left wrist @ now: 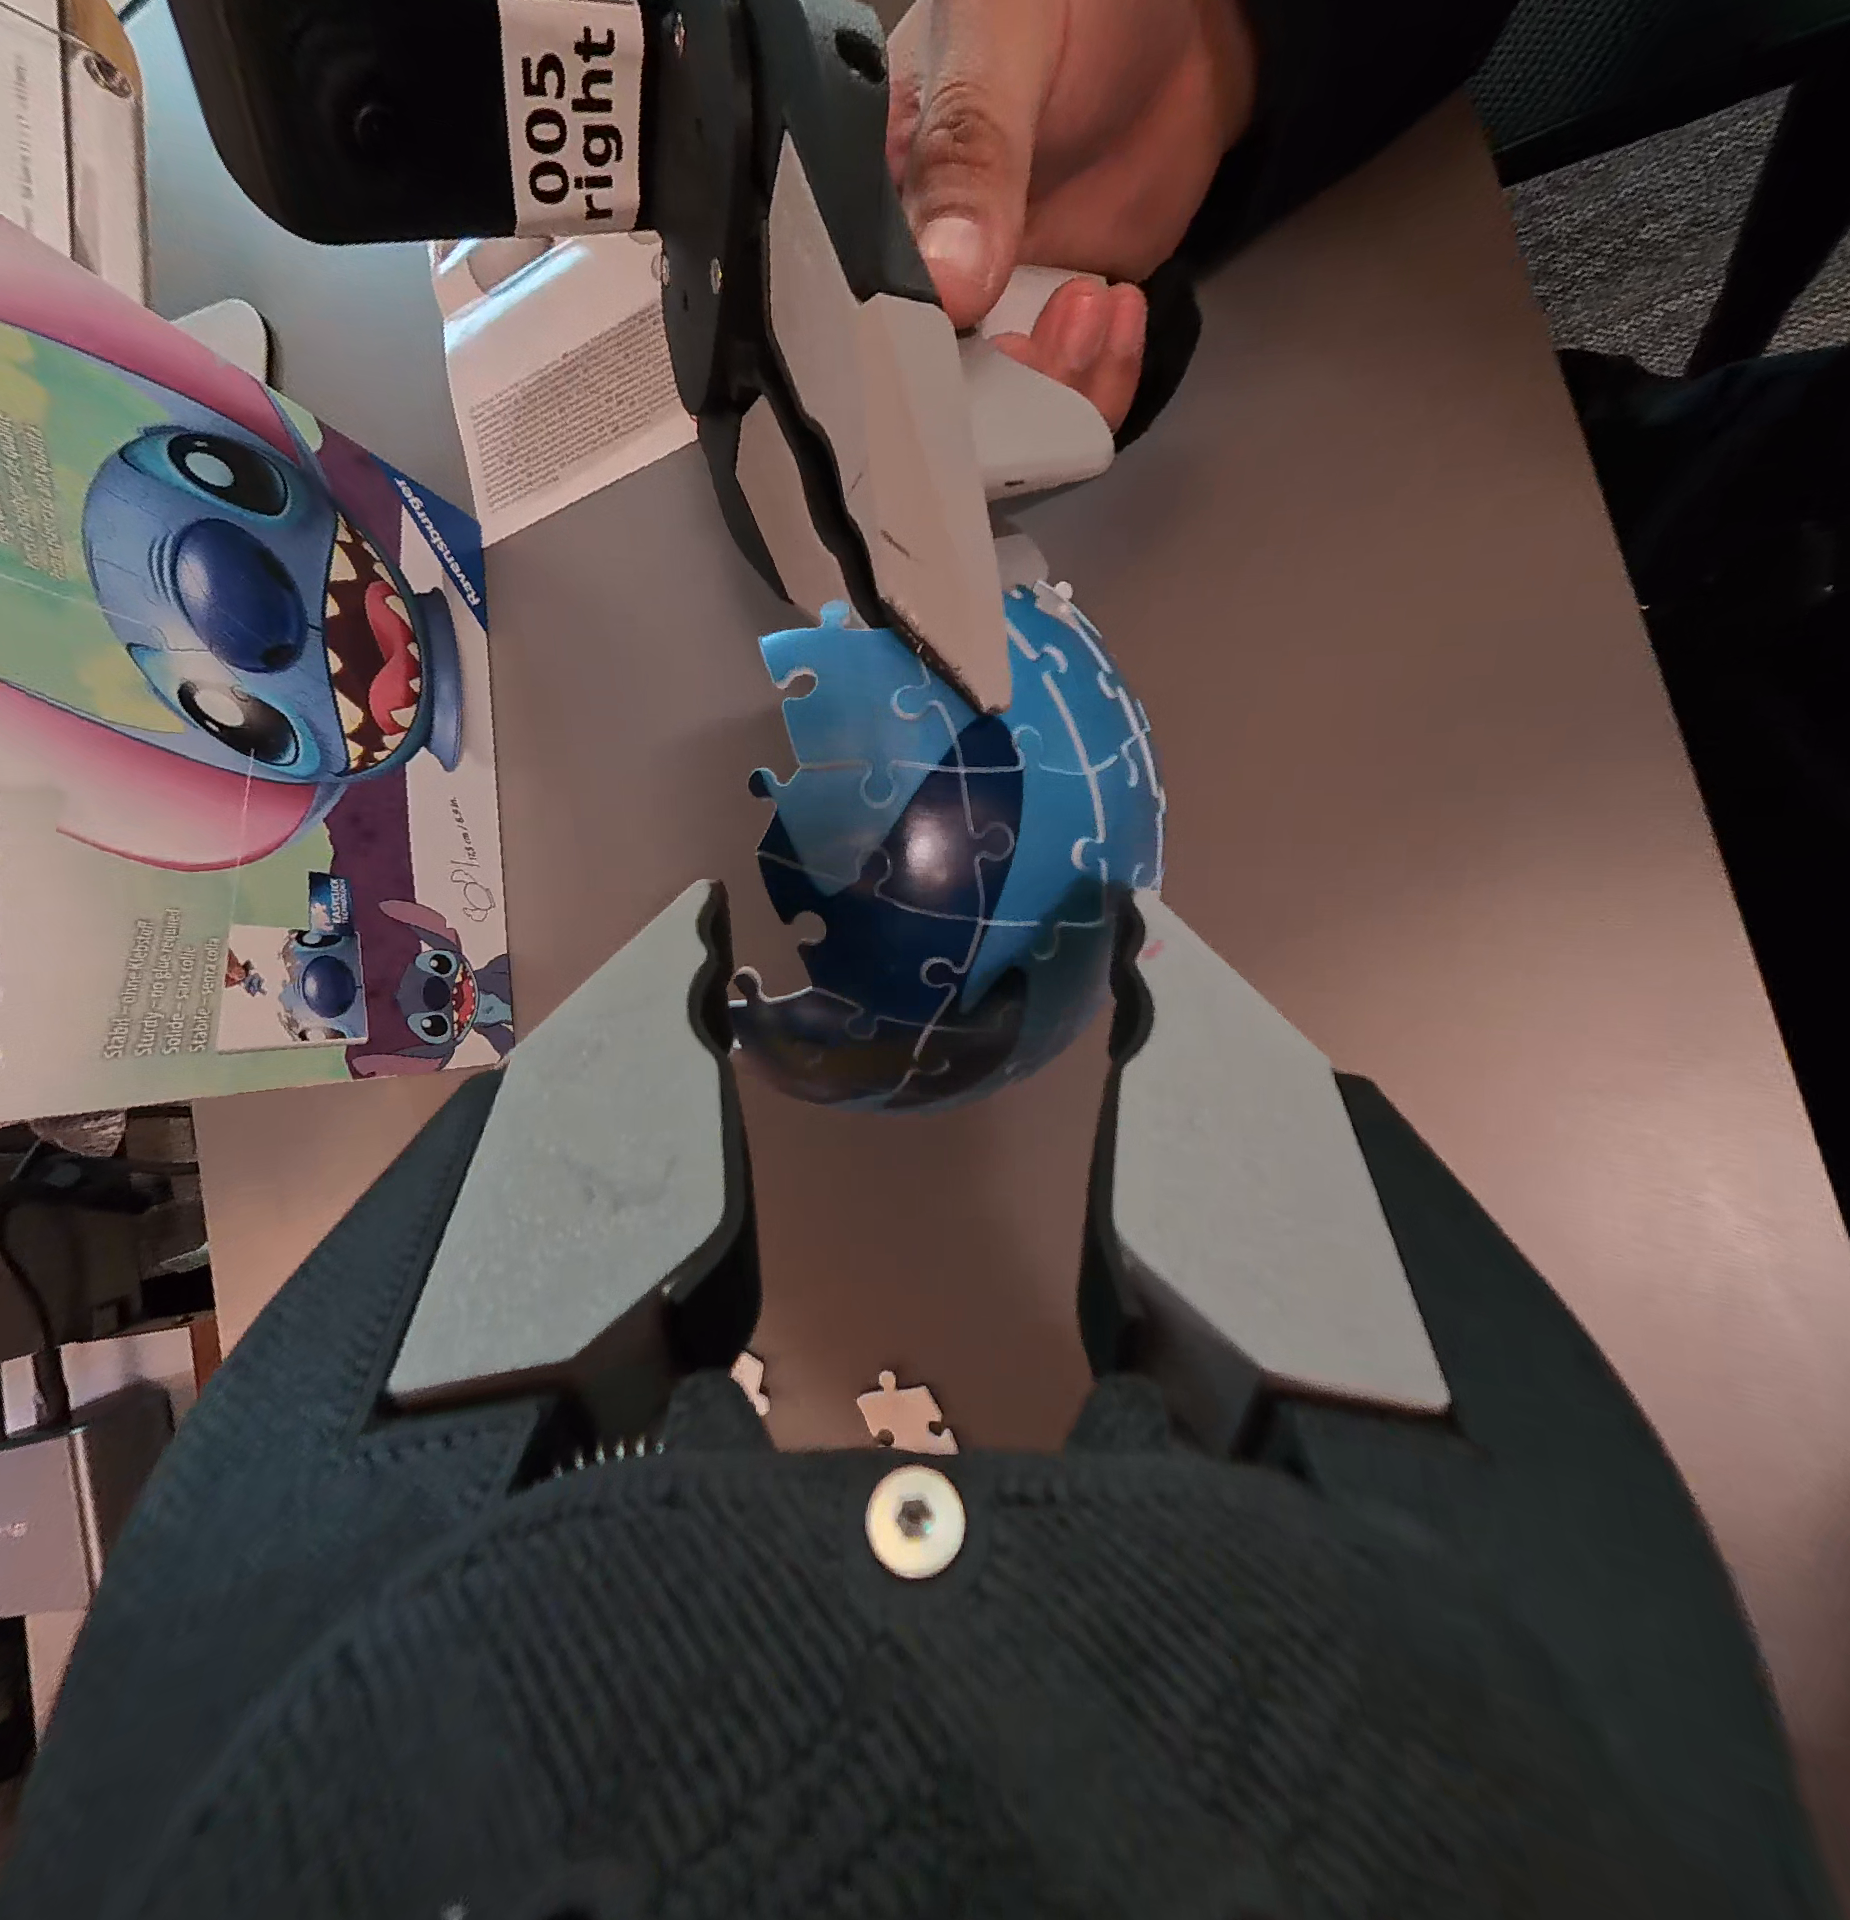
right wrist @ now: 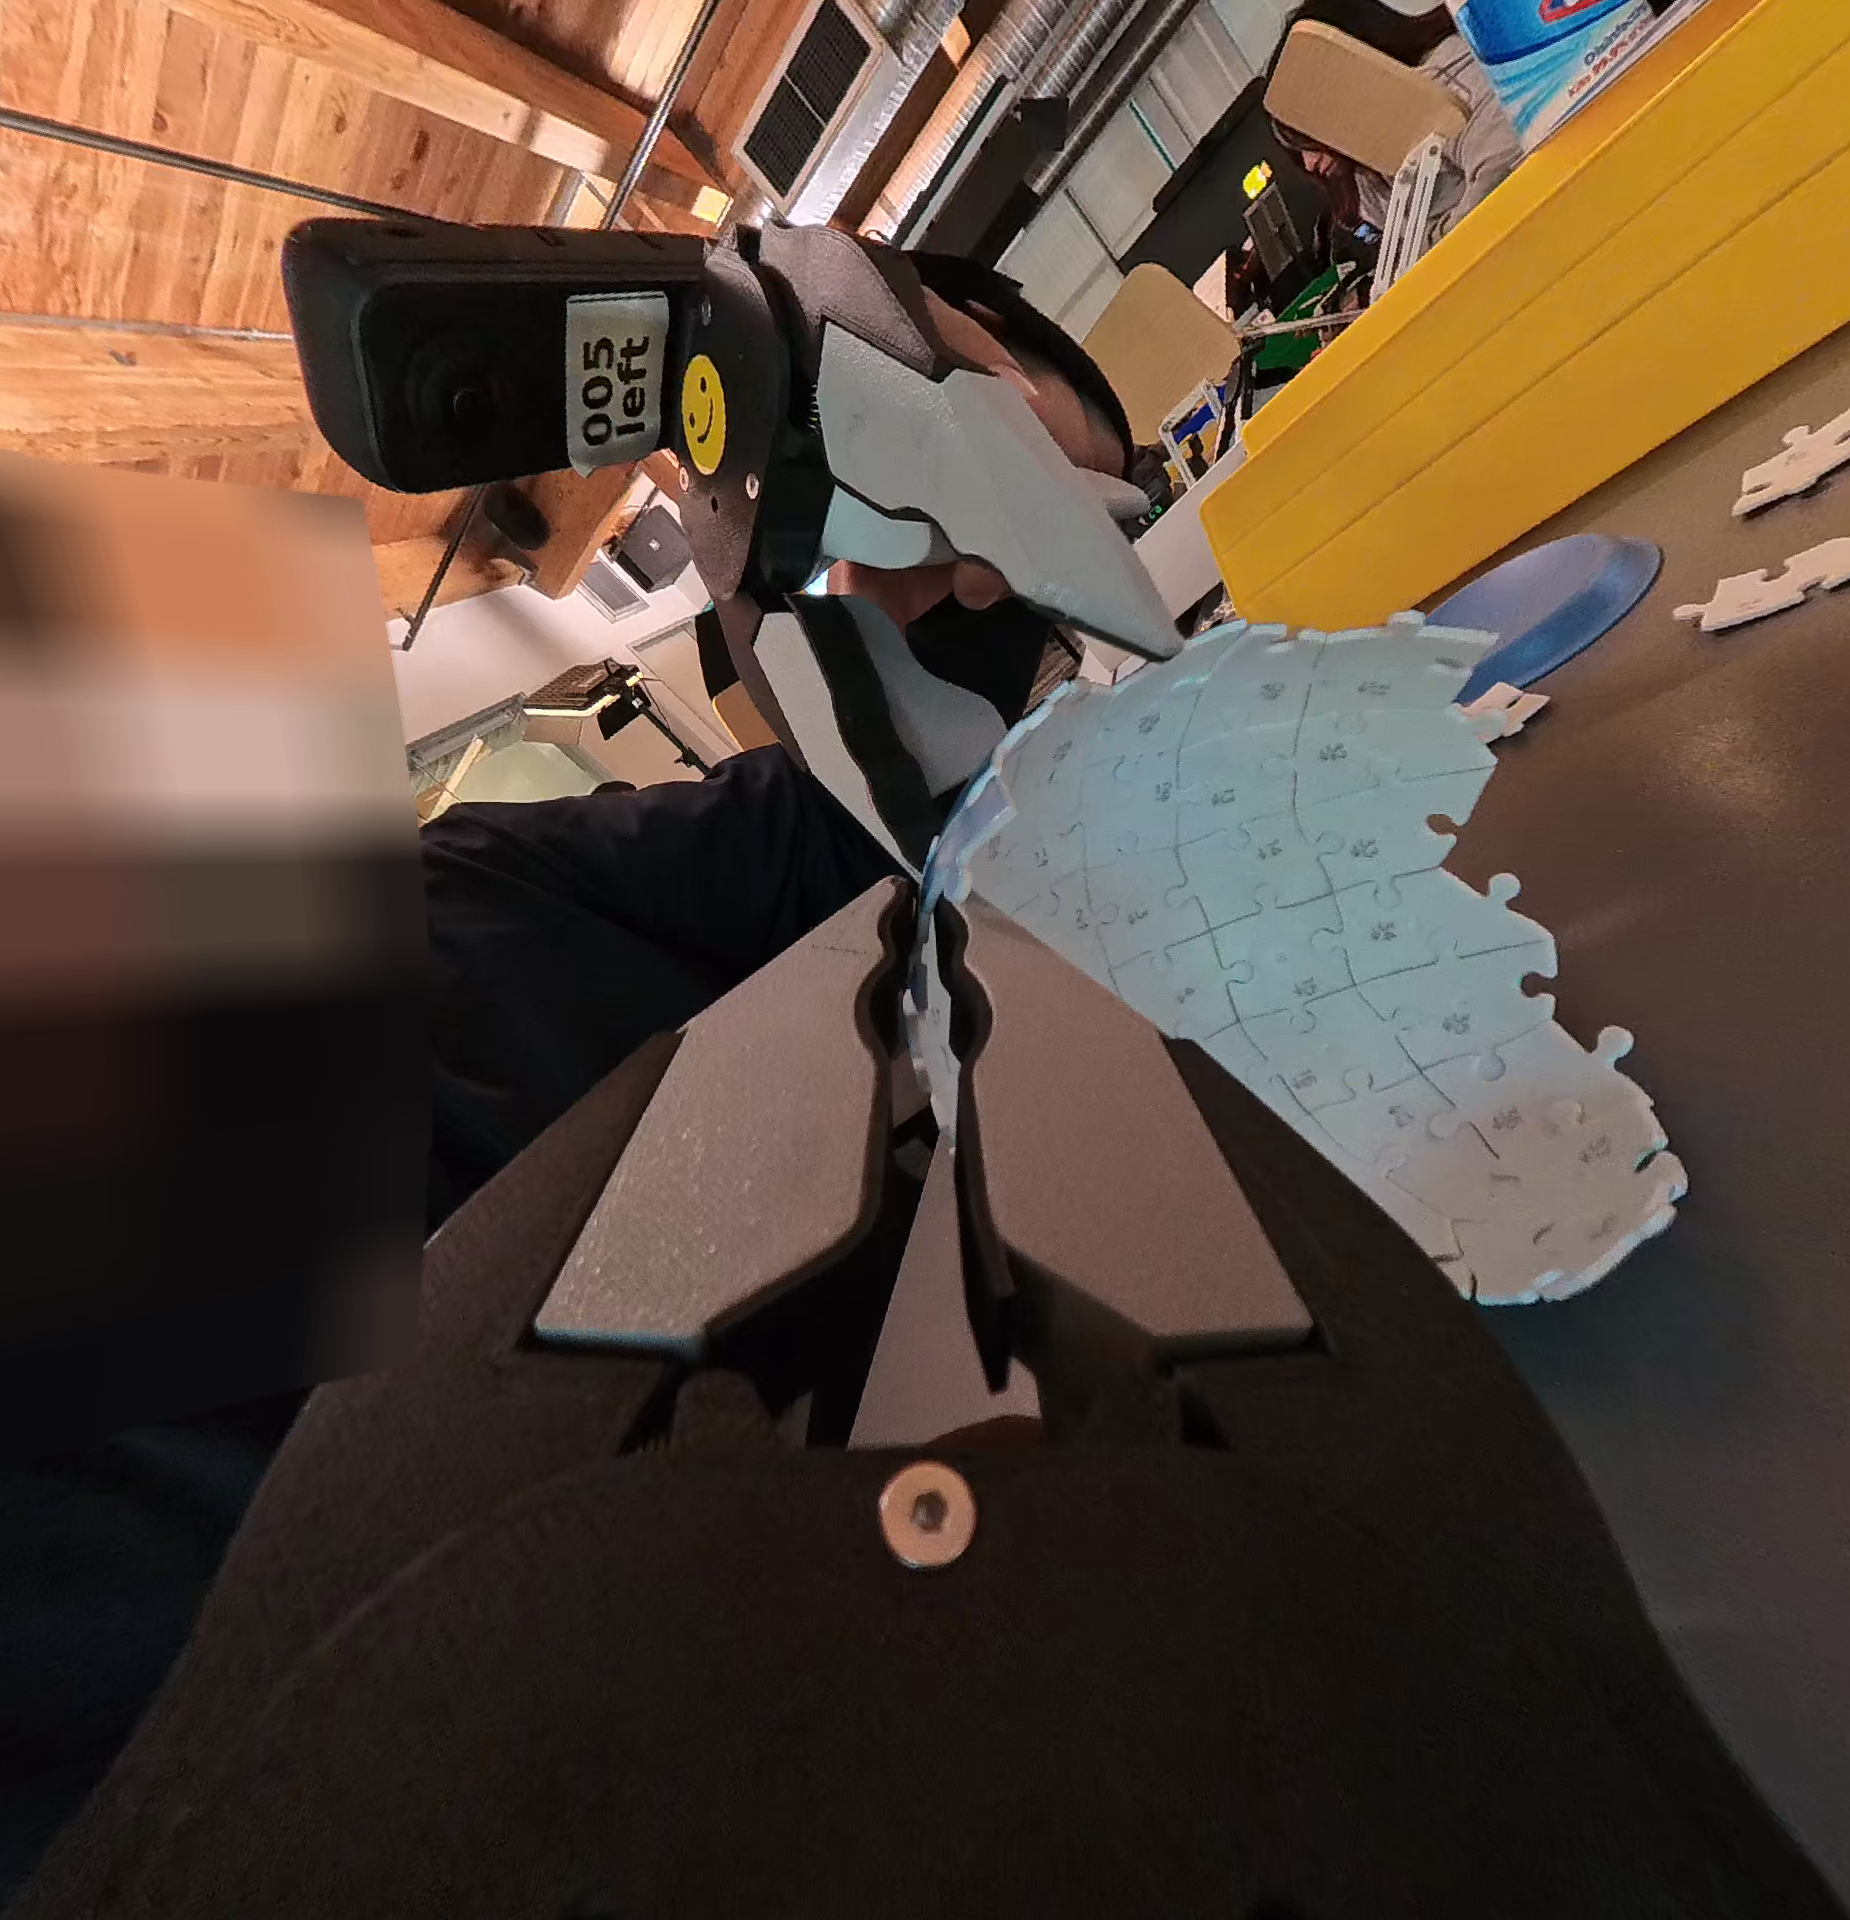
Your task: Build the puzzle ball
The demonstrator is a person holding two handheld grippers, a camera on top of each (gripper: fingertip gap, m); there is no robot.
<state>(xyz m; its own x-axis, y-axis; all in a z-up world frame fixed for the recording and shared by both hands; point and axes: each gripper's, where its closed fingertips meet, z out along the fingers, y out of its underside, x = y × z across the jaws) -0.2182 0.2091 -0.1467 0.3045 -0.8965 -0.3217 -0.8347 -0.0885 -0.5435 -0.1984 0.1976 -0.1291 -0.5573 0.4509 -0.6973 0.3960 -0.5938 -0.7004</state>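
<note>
Spanning the lower part of the puzzle ball (left wrist: pixel 962 862), the left gripper (left wrist: pixel 921 971) has its jaws spread wide, one finger on each side of the blue shell; its right fingertip seems to touch the shell's edge, while the left one stands just beside a notched rim, so it braces rather than clamps. The ball sits directly ahead of those fingers, on the grey table (left wrist: pixel 1368 935), and it is only partly built: a curved shell of light and dark blue pieces with ragged, tabbed edges open on its left.

Farther ahead, the right gripper (left wrist: pixel 962 681) comes down from above and pinches the shell's upper rim. Its own view confirms this: the jaws are nearly closed with the thin edge of the shell (right wrist: pixel 1316 914) caught between them, the pale numbered inner face curving away to the right.

Judging by that open interior, perhaps half of the sphere is joined. Loose pieces (right wrist: pixel 1799 473) lie well beyond the shell on the right, near a blue stand (right wrist: pixel 1555 608), and two more (left wrist: pixel 905 1413) lie under the left gripper's body, so much fitting remains.
</note>
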